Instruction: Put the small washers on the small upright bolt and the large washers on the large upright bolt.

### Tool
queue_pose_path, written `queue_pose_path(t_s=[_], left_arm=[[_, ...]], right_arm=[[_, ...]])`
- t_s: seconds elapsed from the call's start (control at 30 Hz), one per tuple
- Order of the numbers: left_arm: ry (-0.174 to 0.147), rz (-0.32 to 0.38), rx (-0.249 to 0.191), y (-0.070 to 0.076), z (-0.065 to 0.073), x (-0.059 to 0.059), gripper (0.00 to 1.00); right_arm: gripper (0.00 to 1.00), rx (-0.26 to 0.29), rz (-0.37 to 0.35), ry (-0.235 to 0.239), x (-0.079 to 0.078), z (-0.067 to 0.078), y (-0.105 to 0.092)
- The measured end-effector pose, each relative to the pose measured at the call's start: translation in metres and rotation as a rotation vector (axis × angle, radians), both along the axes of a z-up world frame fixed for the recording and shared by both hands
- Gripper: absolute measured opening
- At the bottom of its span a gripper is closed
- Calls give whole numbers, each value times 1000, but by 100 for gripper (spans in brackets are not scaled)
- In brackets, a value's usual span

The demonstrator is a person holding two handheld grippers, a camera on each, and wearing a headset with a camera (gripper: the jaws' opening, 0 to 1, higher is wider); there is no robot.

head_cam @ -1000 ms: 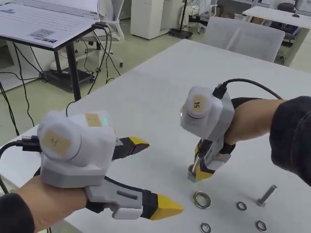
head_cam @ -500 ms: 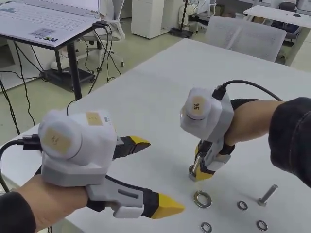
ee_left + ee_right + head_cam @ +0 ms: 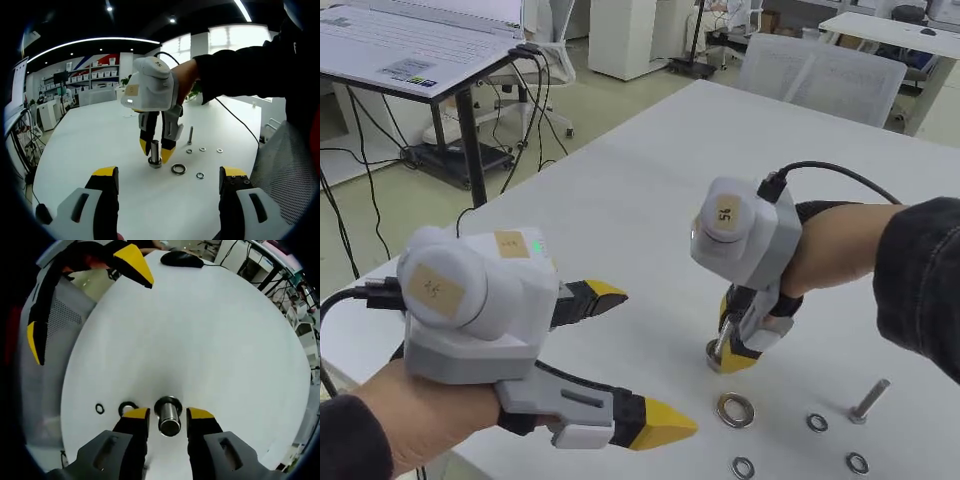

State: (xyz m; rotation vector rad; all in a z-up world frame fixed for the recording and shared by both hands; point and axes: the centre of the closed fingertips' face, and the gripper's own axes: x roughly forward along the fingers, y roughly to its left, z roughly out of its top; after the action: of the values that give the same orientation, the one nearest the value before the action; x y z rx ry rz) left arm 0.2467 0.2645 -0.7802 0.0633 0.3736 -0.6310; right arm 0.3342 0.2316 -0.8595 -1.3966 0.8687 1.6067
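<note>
The large bolt (image 3: 718,346) stands upright on its head on the white table (image 3: 620,210), and my right gripper (image 3: 727,357) is shut on its shank. From above, the bolt's end (image 3: 169,416) sits between the yellow jaws of the right gripper (image 3: 168,413). Just beside it lies a large washer (image 3: 735,410), with several small washers (image 3: 817,423) nearby. The small bolt (image 3: 869,400) stands further right. My left gripper (image 3: 638,360) hovers open and empty to the left of the washers. The left gripper view has the right gripper (image 3: 156,150), large bolt (image 3: 155,153), large washer (image 3: 178,169) and small bolt (image 3: 190,135).
The table's near edge (image 3: 480,455) runs just under my left hand. Off the table to the left stands a desk with a laptop (image 3: 410,40) and hanging cables. A mesh chair back (image 3: 820,75) is at the far side.
</note>
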Motion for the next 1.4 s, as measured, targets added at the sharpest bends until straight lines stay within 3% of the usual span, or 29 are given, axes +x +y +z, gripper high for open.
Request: queue_pose_path(t_s=[0.8, 1.4], left_arm=[[-1, -3, 3, -2, 0, 2, 83], [5, -8, 15, -2, 0, 7, 82]], right_arm=[[34, 30, -63, -25, 16, 16, -23], [34, 19, -90, -13, 11, 16, -45]])
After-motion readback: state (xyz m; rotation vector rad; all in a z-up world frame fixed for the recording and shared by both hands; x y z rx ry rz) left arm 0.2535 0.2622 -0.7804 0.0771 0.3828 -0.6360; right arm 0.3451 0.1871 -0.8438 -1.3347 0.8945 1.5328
